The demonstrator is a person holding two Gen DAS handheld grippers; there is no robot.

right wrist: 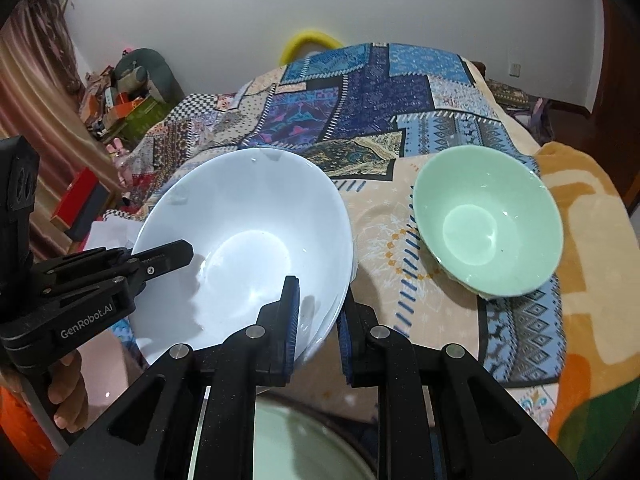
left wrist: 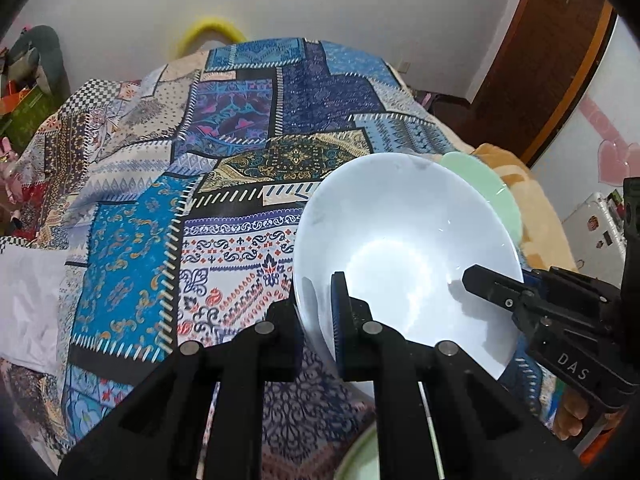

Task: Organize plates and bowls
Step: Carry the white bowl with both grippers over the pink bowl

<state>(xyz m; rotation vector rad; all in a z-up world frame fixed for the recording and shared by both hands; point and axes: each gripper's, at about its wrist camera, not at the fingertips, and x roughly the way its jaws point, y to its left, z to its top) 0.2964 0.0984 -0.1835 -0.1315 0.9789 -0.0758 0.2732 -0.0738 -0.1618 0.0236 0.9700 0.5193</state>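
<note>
Nearest, a pale green dish (right wrist: 304, 440) shows only as a rim at the bottom edge. Above it, the left gripper (left wrist: 318, 320) and right gripper (right wrist: 318, 320) each clamp opposite near rims of a wide glossy white ceramic bowl (right wrist: 248, 248), tilted over the patchwork-patterned bedspread (left wrist: 240, 120). Farther right, a mint green glazed bowl (right wrist: 488, 224) rests tilted on the cloth, apart from the white one.

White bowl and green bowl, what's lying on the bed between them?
Nothing: in the right wrist view only patterned bedspread shows between the white bowl and the green bowl.
</note>
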